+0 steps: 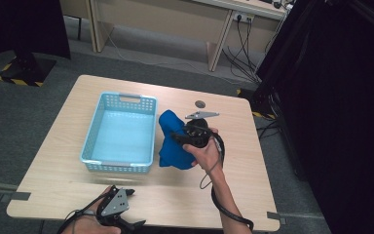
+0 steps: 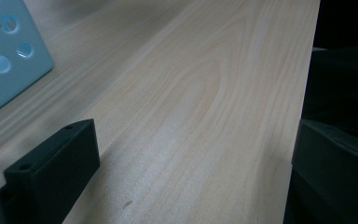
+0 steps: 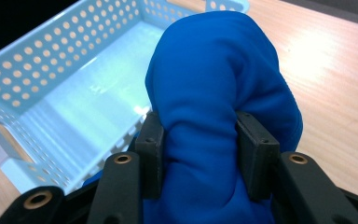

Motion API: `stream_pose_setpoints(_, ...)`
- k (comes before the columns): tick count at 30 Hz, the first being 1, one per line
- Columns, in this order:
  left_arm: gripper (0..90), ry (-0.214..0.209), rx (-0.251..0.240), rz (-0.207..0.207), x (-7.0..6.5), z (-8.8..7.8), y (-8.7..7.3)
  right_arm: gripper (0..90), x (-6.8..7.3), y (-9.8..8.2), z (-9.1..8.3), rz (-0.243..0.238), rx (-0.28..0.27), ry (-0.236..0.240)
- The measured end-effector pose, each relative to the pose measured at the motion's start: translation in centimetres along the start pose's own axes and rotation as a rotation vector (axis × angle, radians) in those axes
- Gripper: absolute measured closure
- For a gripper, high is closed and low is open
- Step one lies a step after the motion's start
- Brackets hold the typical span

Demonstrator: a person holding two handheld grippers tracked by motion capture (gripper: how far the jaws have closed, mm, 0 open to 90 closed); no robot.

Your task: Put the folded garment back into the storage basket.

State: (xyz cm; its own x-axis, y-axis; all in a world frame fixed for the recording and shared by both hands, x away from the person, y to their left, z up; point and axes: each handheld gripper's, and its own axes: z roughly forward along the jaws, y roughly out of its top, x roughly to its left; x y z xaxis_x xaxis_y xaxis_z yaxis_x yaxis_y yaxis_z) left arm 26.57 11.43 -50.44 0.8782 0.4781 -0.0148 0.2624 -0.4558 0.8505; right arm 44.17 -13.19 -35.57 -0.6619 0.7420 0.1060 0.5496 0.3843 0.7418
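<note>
Right gripper (image 3: 199,154) jaws clamped on blue cloth (image 3: 214,93), beside light-blue basket (image 1: 121,100); left gripper (image 1: 121,207) jaws apart over table (image 2: 205,93), nothing between them.

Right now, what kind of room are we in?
Likely a lab or office workroom: a wooden table stands on grey carpet, with desks behind, trailing cables and black curtains.

Grey carpet floor (image 1: 24,112), pale wooden desks (image 1: 175,19) behind, black curtain (image 1: 341,97) at right.
</note>
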Motion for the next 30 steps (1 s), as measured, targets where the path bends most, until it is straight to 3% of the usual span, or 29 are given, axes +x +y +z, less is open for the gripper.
stream_pose_setpoints(30,0.0,0.000,0.000,0.001,0.0,0.0,0.0,58.9,5.1,6.6,2.5,-0.048,0.014,0.078)
